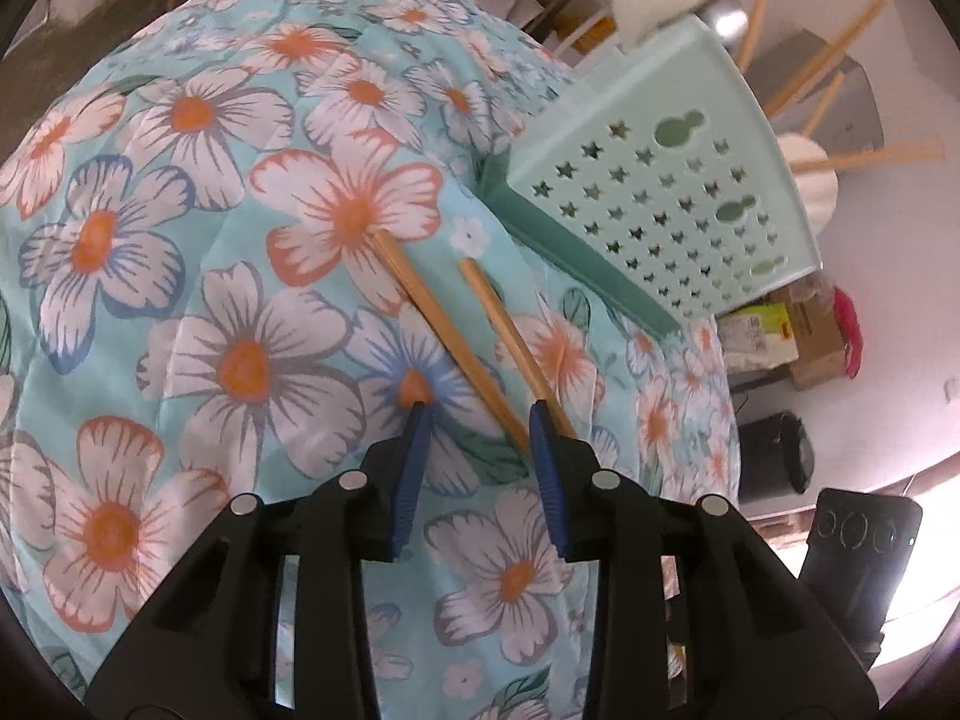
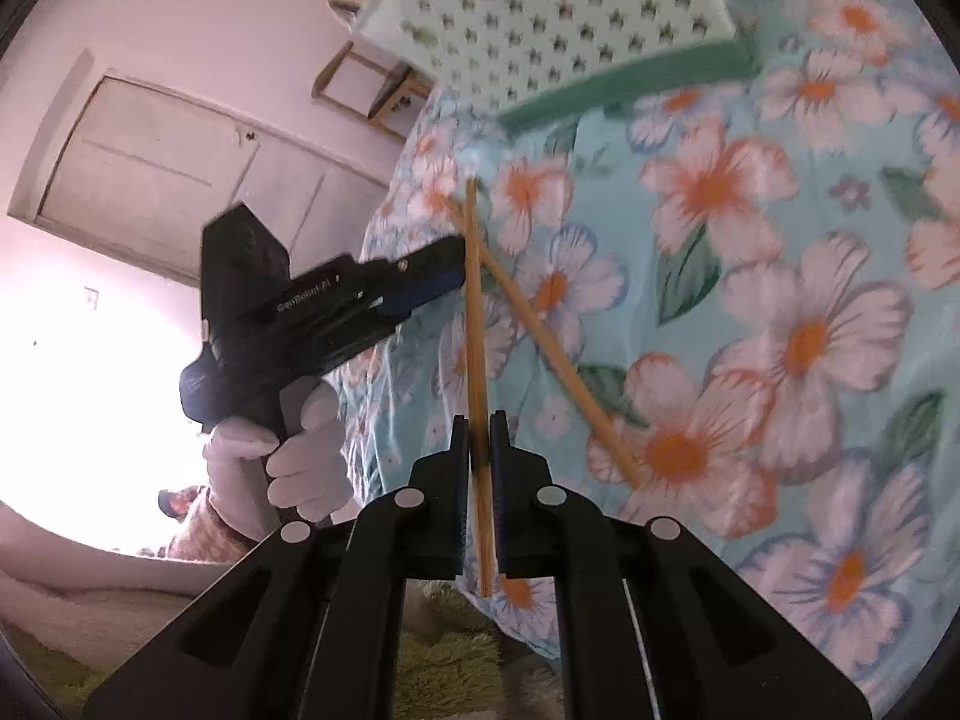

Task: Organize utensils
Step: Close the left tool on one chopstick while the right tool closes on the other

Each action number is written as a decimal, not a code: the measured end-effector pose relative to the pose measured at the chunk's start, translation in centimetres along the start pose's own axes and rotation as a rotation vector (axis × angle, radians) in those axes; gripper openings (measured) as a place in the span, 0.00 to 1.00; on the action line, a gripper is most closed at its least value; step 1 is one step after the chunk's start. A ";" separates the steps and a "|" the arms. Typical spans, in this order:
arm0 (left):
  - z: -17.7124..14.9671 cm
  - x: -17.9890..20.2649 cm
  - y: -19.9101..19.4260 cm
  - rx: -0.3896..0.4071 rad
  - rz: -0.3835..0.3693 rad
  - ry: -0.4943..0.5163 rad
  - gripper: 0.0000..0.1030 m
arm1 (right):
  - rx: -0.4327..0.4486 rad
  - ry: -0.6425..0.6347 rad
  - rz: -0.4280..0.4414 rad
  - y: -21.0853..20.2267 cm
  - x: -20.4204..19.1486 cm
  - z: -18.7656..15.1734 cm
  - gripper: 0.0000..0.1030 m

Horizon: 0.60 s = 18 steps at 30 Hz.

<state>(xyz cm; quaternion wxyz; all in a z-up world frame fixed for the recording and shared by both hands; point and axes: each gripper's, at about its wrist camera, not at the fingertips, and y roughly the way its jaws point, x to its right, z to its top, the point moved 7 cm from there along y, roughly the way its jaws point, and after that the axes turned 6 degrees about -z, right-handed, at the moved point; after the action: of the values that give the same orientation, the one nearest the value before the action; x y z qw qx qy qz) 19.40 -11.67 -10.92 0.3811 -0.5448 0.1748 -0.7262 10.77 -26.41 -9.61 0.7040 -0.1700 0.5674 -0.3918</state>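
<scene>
Your right gripper (image 2: 479,420) clamps one chopstick (image 2: 474,312), its shaft running toward twelve o'clock over the floral cloth (image 2: 780,240). Your left gripper (image 1: 480,414) stands partly parted, a second chopstick (image 1: 444,324) slanting between its jaws toward eleven o'clock; whether the pads press it, you cannot tell.

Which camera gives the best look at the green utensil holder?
The left wrist view: the green utensil holder shows its whole perforated side, sharp, with chopsticks sticking out on top. The right wrist view shows it blurred and cut off at the top edge.
</scene>
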 end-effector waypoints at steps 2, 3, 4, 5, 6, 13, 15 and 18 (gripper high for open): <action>0.3 -0.2 0.0 0.005 0.008 -0.009 0.30 | 0.037 -0.013 -0.048 -1.2 0.7 0.6 0.07; 0.4 -0.2 0.1 0.006 0.017 -0.012 0.30 | 0.048 -0.019 -0.069 -1.5 1.0 0.8 0.07; 0.5 -0.3 0.0 0.005 0.026 -0.014 0.30 | 0.061 -0.032 -0.109 -2.0 1.6 1.1 0.07; 0.6 -0.4 0.1 0.004 0.041 -0.015 0.30 | 0.068 -0.044 -0.151 -2.5 2.1 1.2 0.07; 0.8 -0.4 0.2 0.007 0.069 -0.014 0.29 | 0.068 -0.060 -0.198 -2.7 2.6 1.3 0.07; 0.9 0.8 1.4 0.032 0.218 0.098 0.26 | 0.029 -0.045 -0.329 -3.2 6.2 0.0 0.10; 0.8 1.0 1.4 0.036 0.236 0.124 0.20 | 0.024 -0.035 -0.322 -3.2 6.5 -0.4 0.10; 0.8 1.1 1.3 0.022 0.240 0.161 0.18 | 0.020 -0.044 -0.317 -3.4 6.6 -0.8 0.10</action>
<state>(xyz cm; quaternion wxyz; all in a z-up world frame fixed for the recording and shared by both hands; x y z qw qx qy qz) 20.51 -13.13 -10.77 0.4556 -0.4558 0.2608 -0.7188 9.14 -33.28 -11.93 0.6472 -0.2589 0.5142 -0.4997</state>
